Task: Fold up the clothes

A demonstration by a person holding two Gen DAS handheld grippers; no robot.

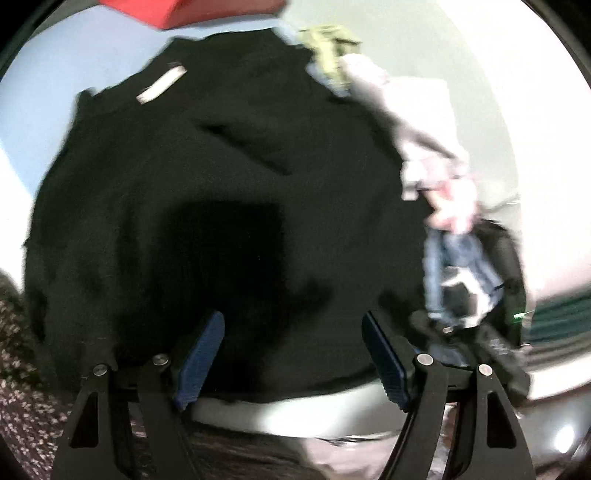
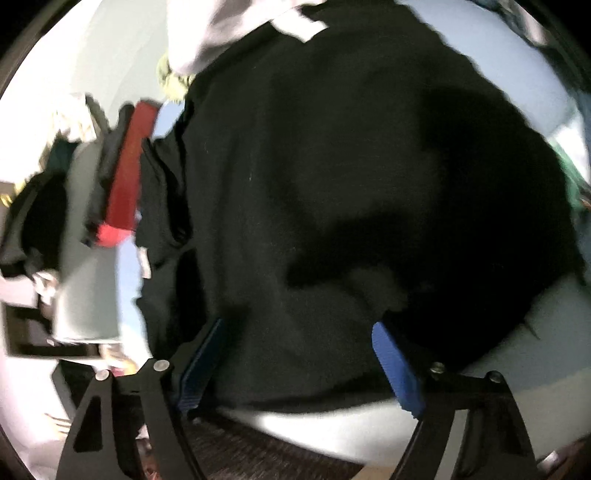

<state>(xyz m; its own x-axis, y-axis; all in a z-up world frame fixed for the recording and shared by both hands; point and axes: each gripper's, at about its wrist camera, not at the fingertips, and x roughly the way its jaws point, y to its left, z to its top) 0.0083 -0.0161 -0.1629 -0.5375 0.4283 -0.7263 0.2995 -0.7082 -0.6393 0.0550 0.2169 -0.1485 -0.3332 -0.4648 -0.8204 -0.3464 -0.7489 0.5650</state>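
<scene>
A black garment (image 1: pixel 221 184) lies spread flat on a light blue surface (image 1: pixel 55 74), with a white label (image 1: pixel 160 86) near its far edge. My left gripper (image 1: pixel 292 321) hovers over the garment's near hem, jaws wide apart with nothing pinched between them. In the right wrist view the same black garment (image 2: pixel 332 184) fills the picture. My right gripper (image 2: pixel 299 328) stands open above its near edge, and its blue pads (image 2: pixel 397 369) hold no cloth. A hand (image 1: pixel 454 210) in a grey sleeve carries the right gripper at the garment's right side. Both views are blurred.
A red folded item (image 1: pixel 192 11) lies beyond the garment, also seen as a red item (image 2: pixel 125 173) at the left. Yellow-green cloth (image 1: pixel 332 48) sits at the far right corner. Dark speckled flooring (image 1: pixel 22 369) shows below the surface's near edge (image 2: pixel 332 424).
</scene>
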